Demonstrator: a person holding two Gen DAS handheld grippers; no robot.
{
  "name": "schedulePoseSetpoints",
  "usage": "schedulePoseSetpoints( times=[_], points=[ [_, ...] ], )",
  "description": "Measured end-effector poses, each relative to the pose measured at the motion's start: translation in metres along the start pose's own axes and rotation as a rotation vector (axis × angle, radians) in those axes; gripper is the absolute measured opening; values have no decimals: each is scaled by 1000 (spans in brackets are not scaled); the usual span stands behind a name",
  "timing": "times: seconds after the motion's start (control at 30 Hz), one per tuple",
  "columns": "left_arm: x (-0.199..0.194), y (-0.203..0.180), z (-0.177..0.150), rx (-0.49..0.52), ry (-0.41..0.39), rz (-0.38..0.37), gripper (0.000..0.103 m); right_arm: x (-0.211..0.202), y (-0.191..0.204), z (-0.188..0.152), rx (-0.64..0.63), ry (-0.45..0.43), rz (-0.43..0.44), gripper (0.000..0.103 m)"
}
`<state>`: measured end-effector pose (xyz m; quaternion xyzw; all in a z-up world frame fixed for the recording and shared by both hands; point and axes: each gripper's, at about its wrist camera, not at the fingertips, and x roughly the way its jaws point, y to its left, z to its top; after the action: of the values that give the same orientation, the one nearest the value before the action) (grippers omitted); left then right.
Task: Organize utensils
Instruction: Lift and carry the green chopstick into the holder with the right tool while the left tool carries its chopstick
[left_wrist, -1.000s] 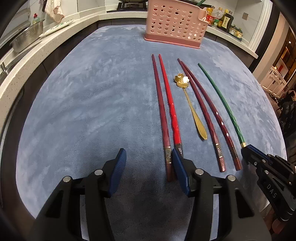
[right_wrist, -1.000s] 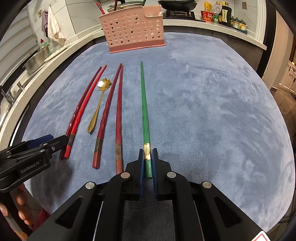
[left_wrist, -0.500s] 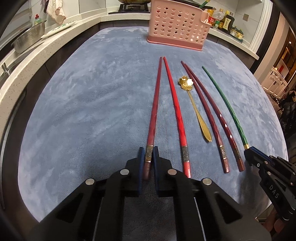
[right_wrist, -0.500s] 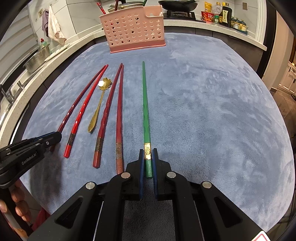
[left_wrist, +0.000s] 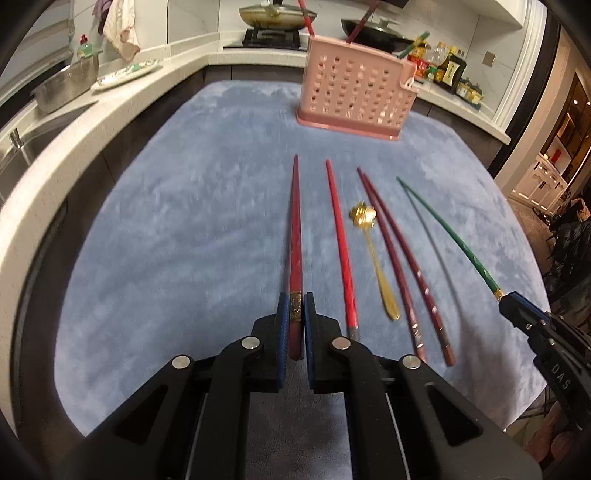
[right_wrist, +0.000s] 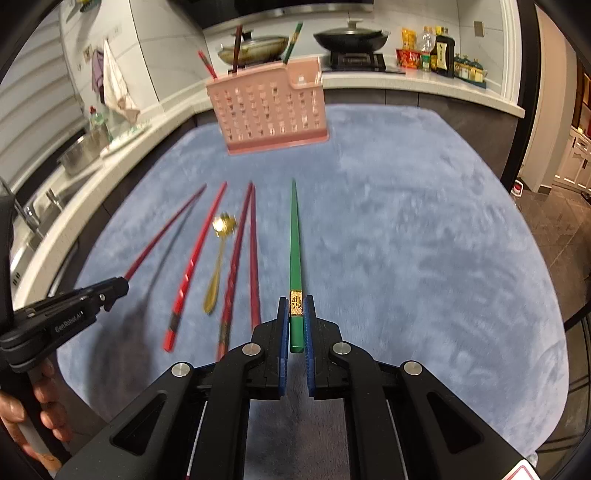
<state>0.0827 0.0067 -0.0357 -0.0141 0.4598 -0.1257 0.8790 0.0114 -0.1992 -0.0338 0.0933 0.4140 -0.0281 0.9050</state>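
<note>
A dark red chopstick, pinched by the left claw half a second ago, has now been raised off the blue cloth. The green chopstick has likewise been lifted, clamped in the right claw. Both slim, glossy, tapered sticks point ahead toward the perforated pink plastic basket, so delivery appears next. A gold spoon lies right of the left claw.

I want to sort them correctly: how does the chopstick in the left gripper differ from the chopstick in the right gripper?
The left gripper holds a dark red chopstick; the right gripper holds a green chopstick. The red one had a similar red chopstick beside it; no second green one lies on the mat. Both carry a gold band near the clamped end.
</note>
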Motion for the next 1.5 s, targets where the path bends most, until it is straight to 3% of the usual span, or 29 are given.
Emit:
schedulePoseSetpoints(
  times=[0.57, 0.9, 1.3, 1.5],
  points=[
    [-51, -8, 71, 17, -145, -2, 7, -48, -3, 74, 14, -176, 20, 7],
    [-82, -14, 139, 28, -272, -7, 7, -67, -12, 137, 20, -286, 8, 7],
    [-107, -26, 220, 36, -384, -34, 7, -79, -18, 204, 55, -366, 87, 7],
    [-121, -31, 268, 22, -460, -42, 7, -88, -17, 263, 85, -464, 129, 7]
  ],
)
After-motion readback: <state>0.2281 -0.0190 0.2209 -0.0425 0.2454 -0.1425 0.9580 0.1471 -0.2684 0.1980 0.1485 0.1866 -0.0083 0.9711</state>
